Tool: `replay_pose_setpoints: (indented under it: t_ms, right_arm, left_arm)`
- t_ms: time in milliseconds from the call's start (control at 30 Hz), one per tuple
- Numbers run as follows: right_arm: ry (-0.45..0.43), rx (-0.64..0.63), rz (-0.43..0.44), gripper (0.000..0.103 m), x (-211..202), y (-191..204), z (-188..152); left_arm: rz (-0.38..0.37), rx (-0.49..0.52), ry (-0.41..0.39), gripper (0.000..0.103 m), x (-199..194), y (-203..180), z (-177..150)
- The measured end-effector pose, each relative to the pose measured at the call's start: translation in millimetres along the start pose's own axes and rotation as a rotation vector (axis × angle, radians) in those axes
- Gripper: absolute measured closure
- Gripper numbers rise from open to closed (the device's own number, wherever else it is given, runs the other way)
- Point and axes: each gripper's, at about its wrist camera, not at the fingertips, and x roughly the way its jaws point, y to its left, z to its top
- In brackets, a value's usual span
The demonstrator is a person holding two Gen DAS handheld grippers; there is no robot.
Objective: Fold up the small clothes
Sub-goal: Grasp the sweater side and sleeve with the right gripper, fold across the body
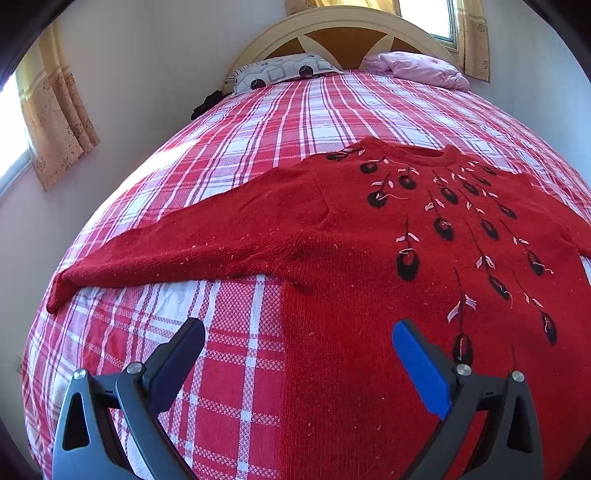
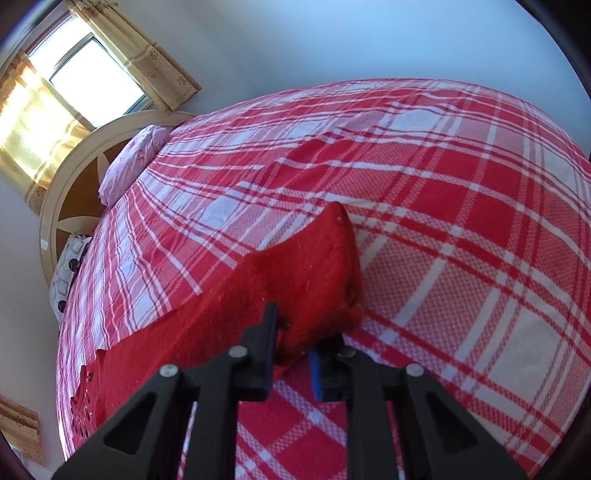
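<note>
A red knit sweater (image 1: 351,236) with black and white embroidery lies flat, front up, on the red and white plaid bedspread (image 1: 258,122). Its one sleeve (image 1: 166,251) stretches out to the left edge of the bed. My left gripper (image 1: 297,328) hovers open just above the sweater's lower left side edge, one finger over the bedspread and the other over the knit. In the right wrist view my right gripper (image 2: 295,332) is shut on the other sleeve (image 2: 314,266) near its cuff, and the cuff end stands up ahead of the fingers.
A patterned pillow (image 1: 280,72) and a pink pillow (image 1: 417,68) lie against the curved headboard (image 1: 343,26) at the far end. Walls with curtained windows (image 1: 55,110) flank the bed. Open plaid bedspread (image 2: 461,221) spreads out beyond the held sleeve.
</note>
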Motion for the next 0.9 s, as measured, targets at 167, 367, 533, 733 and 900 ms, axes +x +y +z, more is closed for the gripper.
replay_pose_setpoints:
  t_ms: [167, 367, 533, 733, 900]
  right_arm:
    - [-0.023, -0.098, 0.021, 0.092, -8.5, 32.9, 2.7]
    - [-0.034, -0.238, 0.075, 0.093, -16.7, 95.4, 2.2]
    - [-0.046, -0.368, 0.141, 0.093, -28.0, 161.7, -6.0]
    - [-0.035, -0.530, 0.224, 0.094, -38.6, 241.9, -30.6]
    - [-0.011, -0.628, 0.286, 0.094, -42.4, 289.6, -55.2]
  left_arm:
    - [-0.040, -0.034, 0.013, 0.001, 1.1, 8.5, -0.7]
    - [-0.084, -0.052, 0.009, 0.001, -1.7, 13.7, -1.4]
    - [-0.104, -0.076, 0.005, 0.001, -4.6, 20.1, -2.9]
    - [-0.131, -0.097, 0.006, 0.001, -4.5, 29.3, -6.0]
    - [-0.141, -0.114, 0.005, 0.001, -4.7, 37.9, -10.2]
